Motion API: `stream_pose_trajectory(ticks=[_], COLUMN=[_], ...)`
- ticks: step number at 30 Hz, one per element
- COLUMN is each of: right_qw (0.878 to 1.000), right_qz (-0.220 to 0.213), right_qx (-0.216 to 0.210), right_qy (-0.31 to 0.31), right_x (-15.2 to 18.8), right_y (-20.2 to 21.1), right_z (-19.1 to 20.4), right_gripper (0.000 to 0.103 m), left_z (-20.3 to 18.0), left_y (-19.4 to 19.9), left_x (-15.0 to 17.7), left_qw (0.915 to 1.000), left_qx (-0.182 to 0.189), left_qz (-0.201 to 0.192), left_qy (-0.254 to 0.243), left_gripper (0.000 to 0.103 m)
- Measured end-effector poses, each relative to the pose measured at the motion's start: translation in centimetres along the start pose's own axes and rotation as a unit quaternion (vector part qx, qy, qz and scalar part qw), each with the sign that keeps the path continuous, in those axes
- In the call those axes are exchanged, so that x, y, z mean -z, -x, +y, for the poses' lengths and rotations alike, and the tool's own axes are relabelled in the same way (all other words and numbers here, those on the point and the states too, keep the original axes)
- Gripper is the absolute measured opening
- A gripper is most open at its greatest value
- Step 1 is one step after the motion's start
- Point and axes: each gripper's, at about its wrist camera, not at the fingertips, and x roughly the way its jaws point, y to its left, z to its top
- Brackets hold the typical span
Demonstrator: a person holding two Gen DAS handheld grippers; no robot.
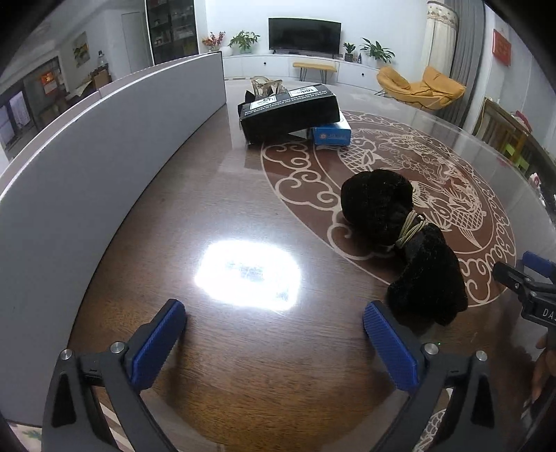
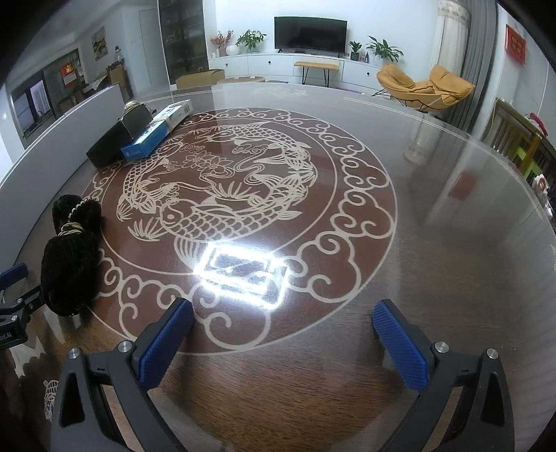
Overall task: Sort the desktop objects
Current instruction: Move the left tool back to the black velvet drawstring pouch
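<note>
Left gripper [image 1: 274,321]: jaws spread wide, nothing between the blue ribbed pads [image 1: 158,342], hovering over bare tabletop.
Right gripper [image 2: 282,321]: jaws wide apart too, holding nothing; its tip also shows at 3 o'clock in the left view.
Black velvet pouch [image 1: 403,240]: lying on the table at 2 o'clock of the left gripper, just beside its right pad; fuzzy fabric, cinched in the middle by a pale cord [image 1: 411,227]; at 9 o'clock in the right view, well left of the right gripper.
Black box [image 1: 290,111]: far side of the table, 12 o'clock in the left view; long glossy carton with white labels, tilted, one end propped on the blue box.
Blue box [image 1: 332,134]: small flat carton under the black box's right end, touching it.
Clear object [image 1: 266,85]: behind the black box, partly hidden, cannot tell what.
Grey divider panel [image 1: 104,146]: upright, along the table's left edge, 9 to 11 o'clock.
Table [image 2: 434,278]: round, dark wood grain under glossy glass, cream fish-and-cloud inlay [image 2: 222,194] in the centre, bright lamp glare.
Room: TV [image 2: 310,33] on a white cabinet at 12 o'clock, potted plants, orange lounge chair [image 2: 425,85] at 1 o'clock, grey curtain.
</note>
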Motion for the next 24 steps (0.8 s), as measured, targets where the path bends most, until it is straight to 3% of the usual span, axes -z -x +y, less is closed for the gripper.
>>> stream_pose_trajectory(ticks=[24], right_qw=[1.0], right_qz=[-0.003], right_qx=[-0.011], right_qy=[0.003], right_x=[0.08], right_y=[-0.3], right_z=[0.16], right_gripper=[0.103], left_z=[0.81], left_y=[0.26], left_x=[0.04], left_qw=[0.9995], left_qx=[-0.018], left_qz=[-0.001], left_qy=[0.028], left_gripper=[0.103])
